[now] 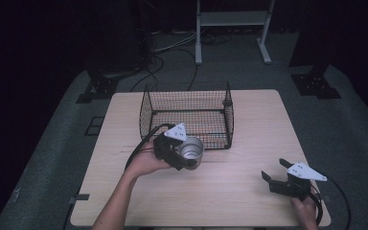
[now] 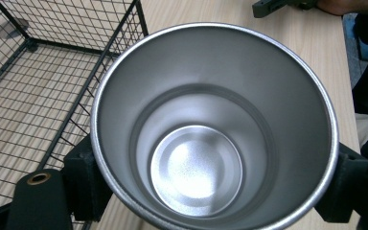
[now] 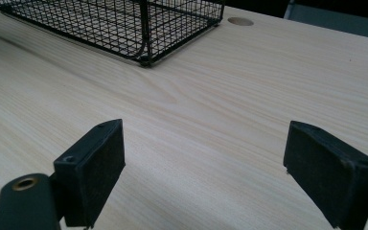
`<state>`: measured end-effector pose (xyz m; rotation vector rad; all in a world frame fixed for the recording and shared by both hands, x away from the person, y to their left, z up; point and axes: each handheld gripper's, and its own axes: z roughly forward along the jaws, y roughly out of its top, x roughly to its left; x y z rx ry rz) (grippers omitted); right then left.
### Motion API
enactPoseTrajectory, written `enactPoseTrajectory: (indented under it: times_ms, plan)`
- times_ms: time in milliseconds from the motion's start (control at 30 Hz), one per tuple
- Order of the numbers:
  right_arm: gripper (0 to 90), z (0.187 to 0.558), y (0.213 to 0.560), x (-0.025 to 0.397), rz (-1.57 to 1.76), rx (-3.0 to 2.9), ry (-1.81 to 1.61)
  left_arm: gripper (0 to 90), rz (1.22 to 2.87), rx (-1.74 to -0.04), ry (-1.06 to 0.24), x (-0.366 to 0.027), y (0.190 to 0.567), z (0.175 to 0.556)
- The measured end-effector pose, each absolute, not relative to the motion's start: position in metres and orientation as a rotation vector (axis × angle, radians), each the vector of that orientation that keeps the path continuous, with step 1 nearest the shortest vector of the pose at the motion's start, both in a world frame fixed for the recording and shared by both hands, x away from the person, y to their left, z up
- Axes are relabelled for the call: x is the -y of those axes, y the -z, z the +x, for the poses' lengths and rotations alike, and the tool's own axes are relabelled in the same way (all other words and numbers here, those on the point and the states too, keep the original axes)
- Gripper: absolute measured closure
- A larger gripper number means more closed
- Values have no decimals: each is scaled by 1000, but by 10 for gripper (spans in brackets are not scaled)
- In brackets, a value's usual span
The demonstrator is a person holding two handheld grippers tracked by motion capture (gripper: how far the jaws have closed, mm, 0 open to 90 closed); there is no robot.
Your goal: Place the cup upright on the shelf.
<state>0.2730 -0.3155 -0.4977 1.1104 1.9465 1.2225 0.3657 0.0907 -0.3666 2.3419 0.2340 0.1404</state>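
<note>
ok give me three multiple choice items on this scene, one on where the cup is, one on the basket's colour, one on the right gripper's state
1. Where is the steel cup?
A. inside the wire basket
B. between the left gripper's jaws, just in front of the basket
C. lying by the right gripper

2. What colour is the wire basket?
A. black
B. white
C. red

3. How is the right gripper?
A. shut on the cup
B. shut on nothing
C. open, holding nothing

Answers:
1. B: the left gripper has a jaw pad on each side of the cup, at the basket's near wall.
2. A: its mesh and frame are black against the pale table.
3. C: its pads stand wide apart, with bare wood between them.
</note>
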Motion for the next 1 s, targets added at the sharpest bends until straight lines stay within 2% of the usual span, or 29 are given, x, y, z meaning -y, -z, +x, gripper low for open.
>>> enactPoseTrajectory:
  times_ms: [300,1000]
  plan:
    - [135,273,498,315,1098,-1948,-1220,179,2368,-195,-146,-84,352,373]
    - [135,274,498,315,1093,-1956,-1220,179,2369,-219,-133,-84,312,406]
